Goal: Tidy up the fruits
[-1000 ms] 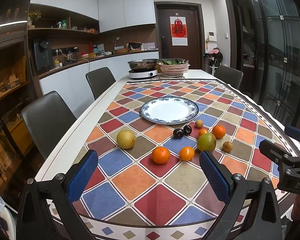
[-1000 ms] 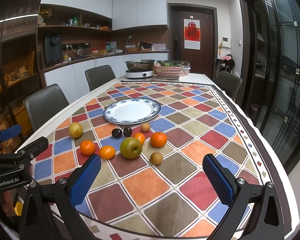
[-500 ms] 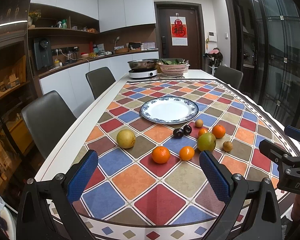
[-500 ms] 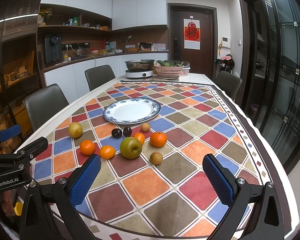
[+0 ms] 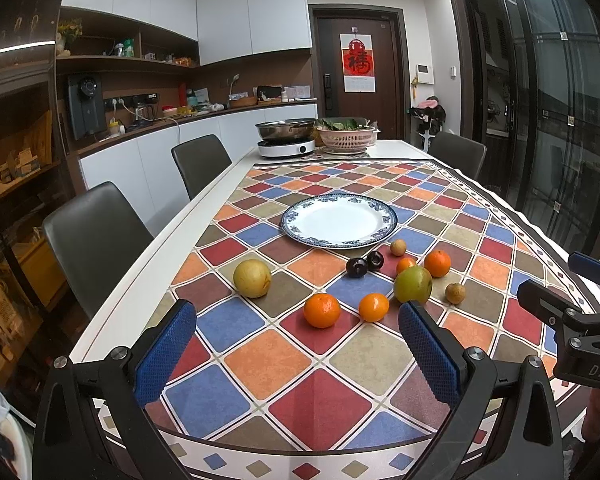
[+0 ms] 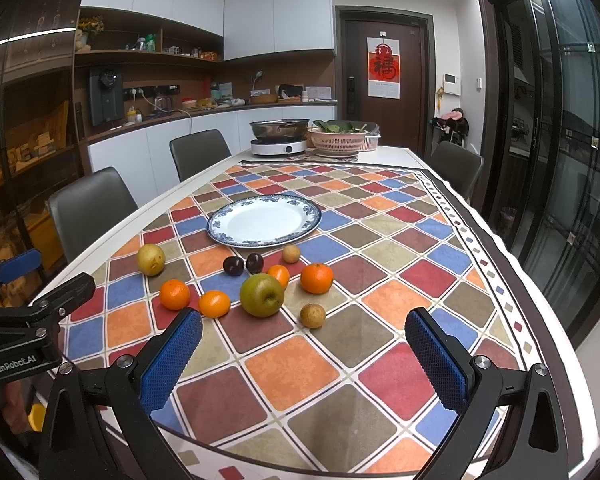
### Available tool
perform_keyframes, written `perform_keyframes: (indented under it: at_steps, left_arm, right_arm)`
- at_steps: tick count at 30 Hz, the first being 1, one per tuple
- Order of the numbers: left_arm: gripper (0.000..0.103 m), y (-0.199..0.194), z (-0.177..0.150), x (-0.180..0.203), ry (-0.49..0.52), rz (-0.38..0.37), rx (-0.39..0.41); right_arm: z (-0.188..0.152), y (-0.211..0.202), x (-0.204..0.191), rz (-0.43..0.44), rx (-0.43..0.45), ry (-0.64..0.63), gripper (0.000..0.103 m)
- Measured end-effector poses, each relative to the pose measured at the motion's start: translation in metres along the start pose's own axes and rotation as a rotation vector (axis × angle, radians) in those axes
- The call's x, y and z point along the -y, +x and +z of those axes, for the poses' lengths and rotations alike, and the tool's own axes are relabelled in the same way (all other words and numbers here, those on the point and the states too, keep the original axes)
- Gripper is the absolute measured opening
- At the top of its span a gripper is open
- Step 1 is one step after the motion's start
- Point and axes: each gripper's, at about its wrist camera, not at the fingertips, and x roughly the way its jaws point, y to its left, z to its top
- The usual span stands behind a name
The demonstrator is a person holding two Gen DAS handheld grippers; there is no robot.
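At the bottom of each view the left gripper [image 5: 298,338] and right gripper [image 6: 303,344] hang over the table edge, jaws spread wide, empty. Mid-frame the fruit sits loose on the cloth: oranges [image 6: 175,294], a green apple [image 6: 261,294], two dark plums [image 6: 234,266]. Beyond, frame centre, the plate [image 6: 311,216] waits bare. Round fruit could roll off if nudged by a careless finger.

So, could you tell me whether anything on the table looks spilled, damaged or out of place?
Nothing looks spilled or broken. The only loose end is the fruit: the green apple, yellow pear, oranges and plums lie scattered on the tablecloth, while the plate behind them holds nothing. Both grippers hover open, holding nothing.
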Motion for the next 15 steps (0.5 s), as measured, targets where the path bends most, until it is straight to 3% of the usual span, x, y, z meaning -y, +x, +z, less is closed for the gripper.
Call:
perform_keyframes:
  at_steps: [15]
  left_arm:
    - [0.103,-0.0005,-0.0001,-0.0005,-0.001,-0.001,0.001]
  right_arm:
    - [0.0006,0.0003,-0.0009,-0.001,-0.001,-0.001,0.102]
